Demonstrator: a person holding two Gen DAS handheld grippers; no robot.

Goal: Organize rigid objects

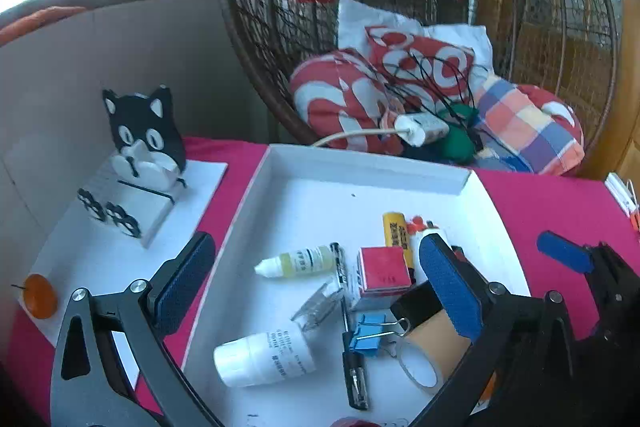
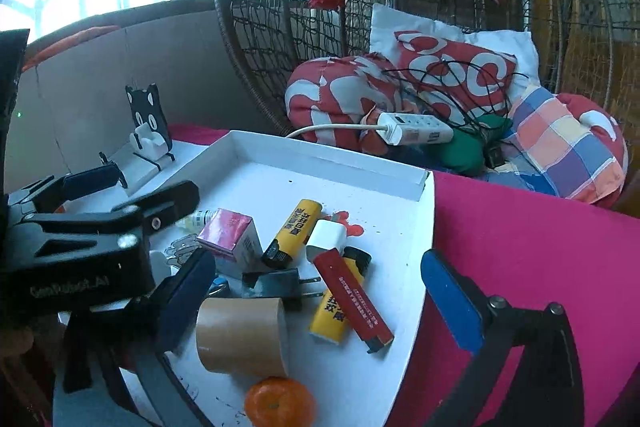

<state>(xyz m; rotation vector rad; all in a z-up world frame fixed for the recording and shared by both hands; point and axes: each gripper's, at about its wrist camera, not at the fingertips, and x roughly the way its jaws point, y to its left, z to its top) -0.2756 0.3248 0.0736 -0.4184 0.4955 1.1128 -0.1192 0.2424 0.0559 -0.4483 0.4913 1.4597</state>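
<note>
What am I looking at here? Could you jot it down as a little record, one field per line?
Setting: pink-covered table before a wicker hanging chair
Container: white tray
In tray: brown tape roll, yellow glue sticks, pink-topped box, black plug, orange fruit
Left gripper: open, empty, over the tray
Right gripper: open, empty
Beside tray: cat-shaped stand

Open white floor in the tray [image 1: 360,163] toward 12 o'clock, clear up to its far wall. Crowded toward 6 o'clock: tape roll [image 2: 240,335], box [image 2: 232,235], glue sticks [image 2: 294,233], bottles [image 1: 298,261]. Bare red cloth [image 2: 540,227] at 3 o'clock; cat stand [image 1: 146,131] blocking 10 o'clock.
</note>
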